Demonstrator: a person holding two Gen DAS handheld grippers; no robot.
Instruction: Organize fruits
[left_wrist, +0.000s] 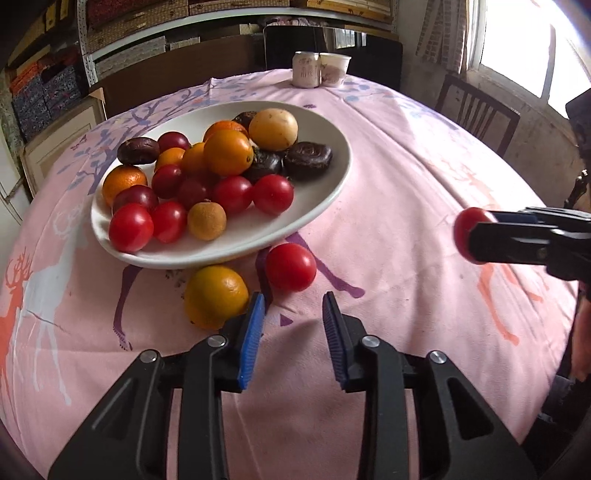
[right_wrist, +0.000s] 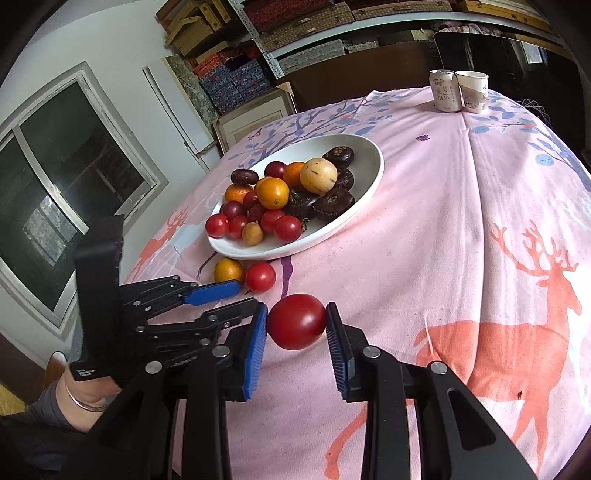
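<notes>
We hold a red tomato (right_wrist: 297, 321) between the right gripper's (right_wrist: 296, 322) pads. Our left gripper (left_wrist: 293, 308), fingers narrowly parted and empty, sits nearer the loose tomato (left_wrist: 290, 267) just ahead, beside the orange (left_wrist: 215, 296), below the white plate (left_wrist: 332, 184).

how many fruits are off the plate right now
3: an orange and a red tomato on the cloth beside the plate, and another tomato held in the right gripper.

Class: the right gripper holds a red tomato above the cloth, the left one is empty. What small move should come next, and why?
Probably carry the red tomato, clamped in the right gripper, to the white plate, where the other fruit is gathered. The left gripper is empty, near the loose orange.
</notes>
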